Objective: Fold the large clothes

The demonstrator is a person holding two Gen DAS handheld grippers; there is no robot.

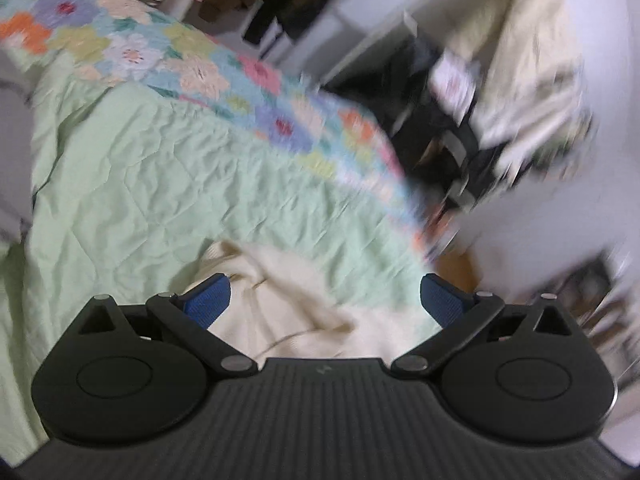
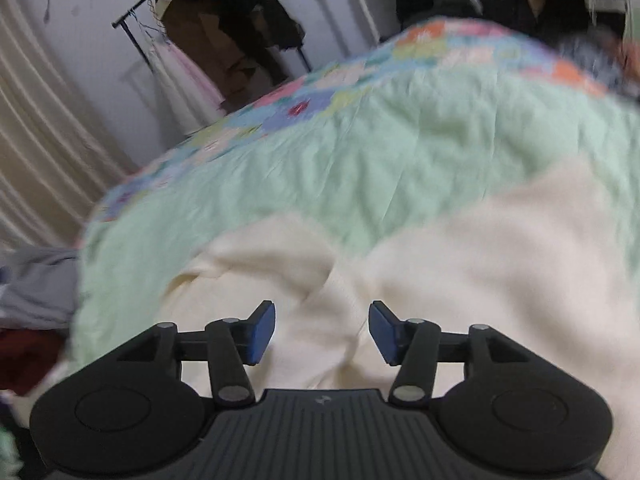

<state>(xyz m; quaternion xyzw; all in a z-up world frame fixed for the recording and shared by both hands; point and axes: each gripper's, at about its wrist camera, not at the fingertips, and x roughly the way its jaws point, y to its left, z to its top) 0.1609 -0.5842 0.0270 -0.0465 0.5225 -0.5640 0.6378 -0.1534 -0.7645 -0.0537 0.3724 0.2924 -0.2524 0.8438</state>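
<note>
Both tongs (image 1: 325, 300) (image 2: 322, 332) agape just above the cream garment (image 2: 460, 264).

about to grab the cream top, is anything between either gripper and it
Nothing visible is. The cream garment lies rumpled on the green quilt, directly beyond the open left gripper and the open right gripper, with only cloth showing between each pair of fingers.

The left claw (image 1: 324, 300) has a matte black ribbed body, two round black discs at its sides and black link arms pinned with silver rivets, ending in blue textured pads (image 1: 210, 300). The right claw (image 2: 322, 332) is built alike, with smooth blue pads (image 2: 262, 332) and a small pale logo on its ribbed body.
</note>
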